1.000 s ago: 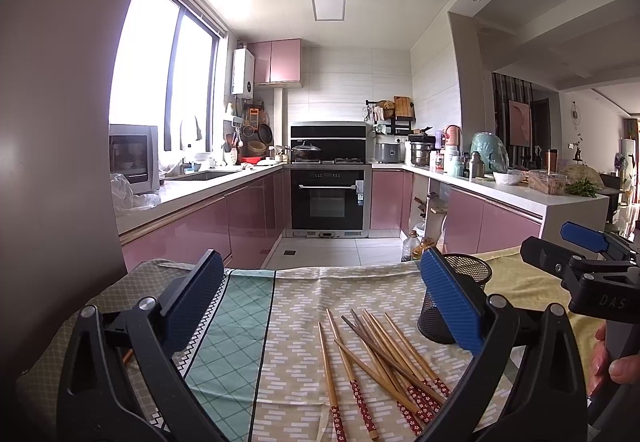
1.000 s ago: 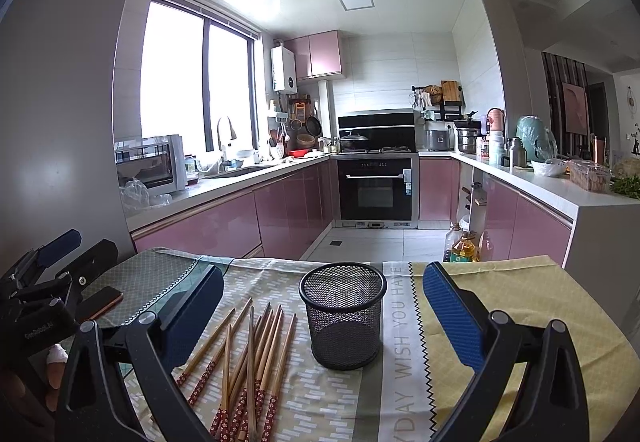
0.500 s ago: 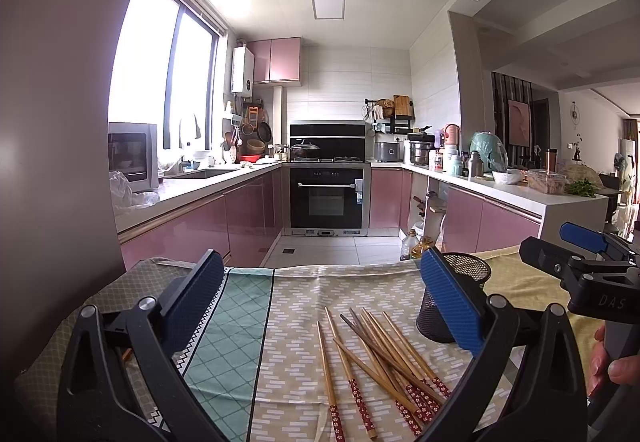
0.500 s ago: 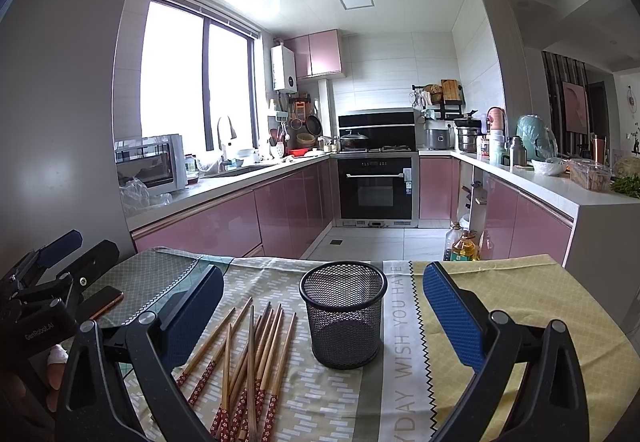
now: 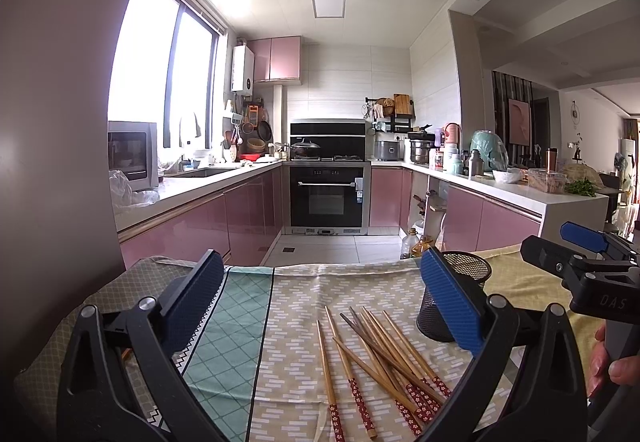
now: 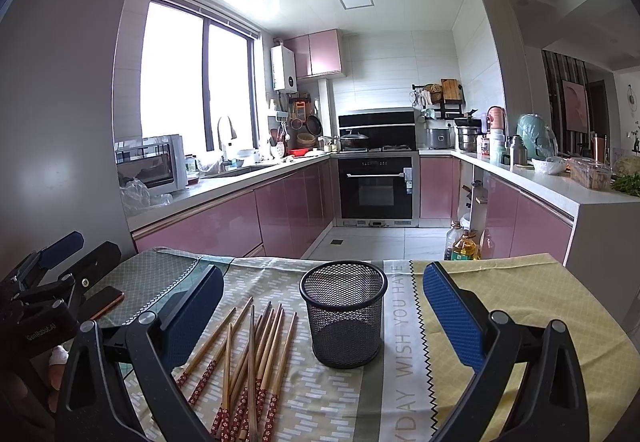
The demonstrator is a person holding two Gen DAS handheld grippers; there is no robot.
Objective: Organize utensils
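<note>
Both grippers hover low over the bench, each with its jaws spread wide and holding nothing. The left gripper (image 5: 320, 306) has the chopsticks (image 5: 376, 354) lying loose just ahead of it and toward its right jaw, fanned across the patterned cloth (image 5: 296, 322), red ends nearest. From the right gripper (image 6: 322, 316) the same chopsticks (image 6: 248, 358) lie beside its left jaw, and the mesh cup (image 6: 344, 312) stands upright between the jaws, a little further on. A phone (image 6: 105, 300) rests off beyond the left jaw, near the bench edge. The cup looks empty through its mesh and every chopstick seen is flat on the cloth, so by my reading the sorting has not begun: all of them are yet to be picked up and stood in the cup.
</note>
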